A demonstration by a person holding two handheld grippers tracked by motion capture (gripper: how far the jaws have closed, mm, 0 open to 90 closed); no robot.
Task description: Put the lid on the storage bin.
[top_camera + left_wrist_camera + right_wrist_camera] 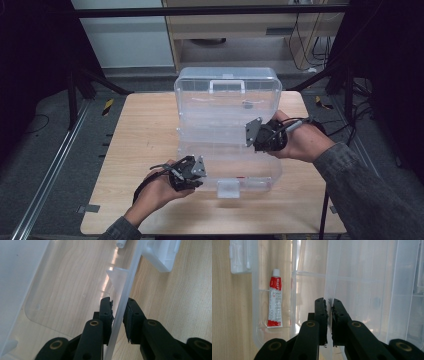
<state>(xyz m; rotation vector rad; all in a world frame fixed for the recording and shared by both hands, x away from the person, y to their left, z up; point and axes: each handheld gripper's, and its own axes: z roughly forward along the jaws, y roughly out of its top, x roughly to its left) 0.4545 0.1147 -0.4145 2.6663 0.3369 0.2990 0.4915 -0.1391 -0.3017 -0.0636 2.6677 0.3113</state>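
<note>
A clear plastic case (200,112) lies open on the wooden table (145,135), its lid upright at the back with a white handle (227,85). My left gripper (199,173) is at the case's front left; in the left gripper view it (119,301) is shut on the thin front wall (130,277), one jaw inside, one outside. My right gripper (253,136) reaches in from the right, and it (328,301) is shut on a clear inner tray's edge (328,270). A red and white tube (274,302) lies in a front compartment.
The white latch (228,188) sticks out from the case's front wall, close to the left gripper (162,255). Bare table lies left and right of the case. Black frame posts and cables stand beyond the table's far edge.
</note>
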